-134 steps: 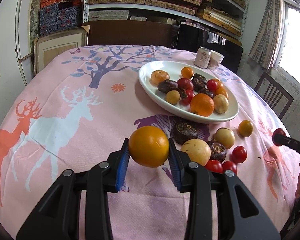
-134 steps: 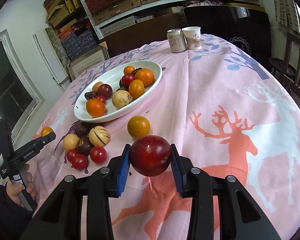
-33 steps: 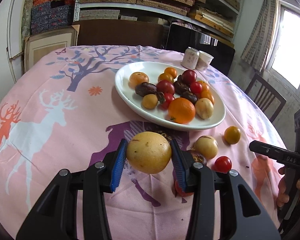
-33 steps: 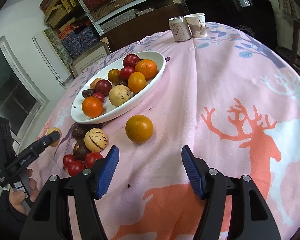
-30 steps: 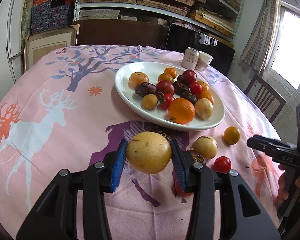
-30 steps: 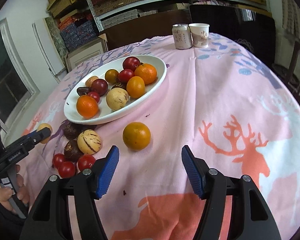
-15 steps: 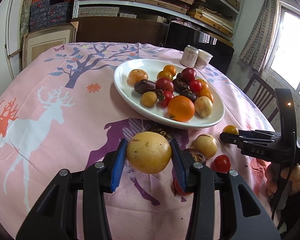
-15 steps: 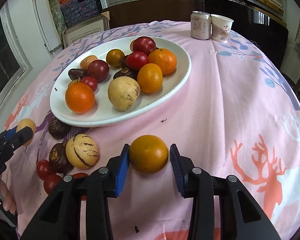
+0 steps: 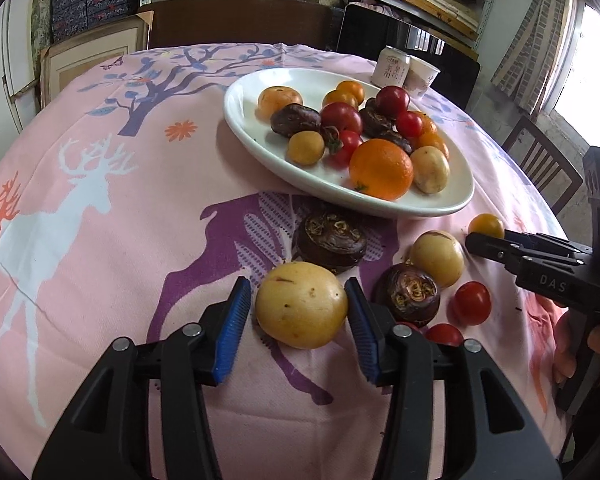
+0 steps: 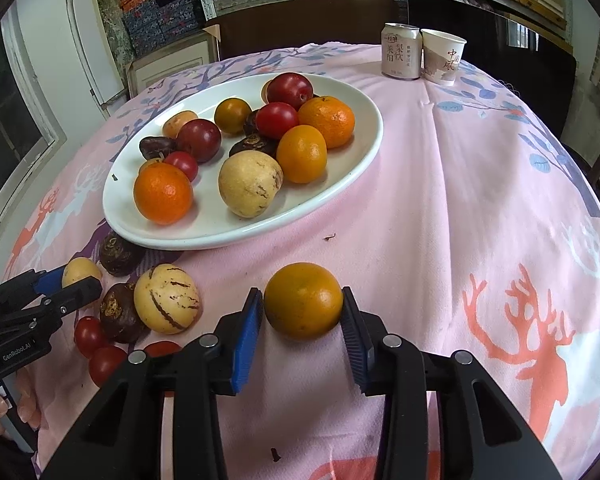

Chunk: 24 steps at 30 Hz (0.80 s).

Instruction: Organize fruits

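Brought the right gripper [image 10: 302,308] down and forward since a second ago, from hanging wide above the cloth [image 10: 440,220] to straddling the orange [image 10: 303,300] on the near side of the plate [image 10: 148,228]. Had its jaws closing in that second; found both blue pads now flush against the orange, pinching it where it sat on the cloth. Sank the left gripper [image 9: 294,304] a little too, with the yellow fruit [image 9: 302,304] between its jaws. Had those jaws just easing apart: showed a gap at the left pad, the right pad still at the skin, so no real squeeze, fruit apparently resting on the cloth short of the plate's near rim.

Just before the plate, toward its left end, left a loose cluster: striped fruit [image 10: 167,304], brown chestnuts [image 9: 329,240], tomatoes [image 9: 471,303]. On the plate, already heaped oranges, plums, tomatoes. Beyond the plate's far end, can [image 10: 402,52] and cup [image 10: 444,60], touching.

Judged the plate to lie ahead and slightly left of the right gripper, long axis running near-left to far-right, with bare white at the near rim. Judged the right hand nearer that gap, so likely needed only a lift over the rim and a short carry forward. No long axis on the orange to mind.
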### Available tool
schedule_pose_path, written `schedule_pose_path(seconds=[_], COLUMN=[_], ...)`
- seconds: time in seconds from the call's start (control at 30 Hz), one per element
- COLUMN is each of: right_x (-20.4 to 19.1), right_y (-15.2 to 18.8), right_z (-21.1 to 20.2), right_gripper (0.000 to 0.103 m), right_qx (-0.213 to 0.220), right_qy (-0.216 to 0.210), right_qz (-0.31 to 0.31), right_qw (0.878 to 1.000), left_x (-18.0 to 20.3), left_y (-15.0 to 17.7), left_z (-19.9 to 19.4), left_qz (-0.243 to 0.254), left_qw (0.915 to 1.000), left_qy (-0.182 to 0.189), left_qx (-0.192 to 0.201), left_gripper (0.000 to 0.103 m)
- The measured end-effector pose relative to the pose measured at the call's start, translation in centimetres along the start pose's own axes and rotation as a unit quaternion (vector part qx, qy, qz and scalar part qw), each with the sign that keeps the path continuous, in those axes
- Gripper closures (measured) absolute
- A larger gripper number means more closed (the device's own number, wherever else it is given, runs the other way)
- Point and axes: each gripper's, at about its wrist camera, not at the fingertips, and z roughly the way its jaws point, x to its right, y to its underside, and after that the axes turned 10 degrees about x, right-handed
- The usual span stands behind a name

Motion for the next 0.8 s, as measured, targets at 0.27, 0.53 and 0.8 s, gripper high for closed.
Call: schedule_pose_path(seconds=[0.27, 0.53, 0.8], right_x=[0.3, 1.0, 2.0], right_y=[0.5, 1.4, 2.3], right_z=[-0.8, -2.5, -4.5], right_gripper=[0.066, 0.066, 0.066], right_qx=[0.012, 0.022, 0.031], right_qy=[-0.001, -0.009, -0.012], right_qz=[0.005, 0.022, 0.033], right_qw=[1.0, 0.999, 0.999], left_x=[-0.1, -0.1, 0.0], left_y=[-0.2, -0.2, -0.2], left_z=[-0.3, -0.4, -0.6], left_qz=[0.001, 0.001, 0.006], left_qw=[1.0, 0.9999, 0.9998], left_qy=[-0.001, -0.001, -0.01], left_qx=[0.008, 0.011, 0.016], left_gripper=[0.058, 0.058, 0.058])
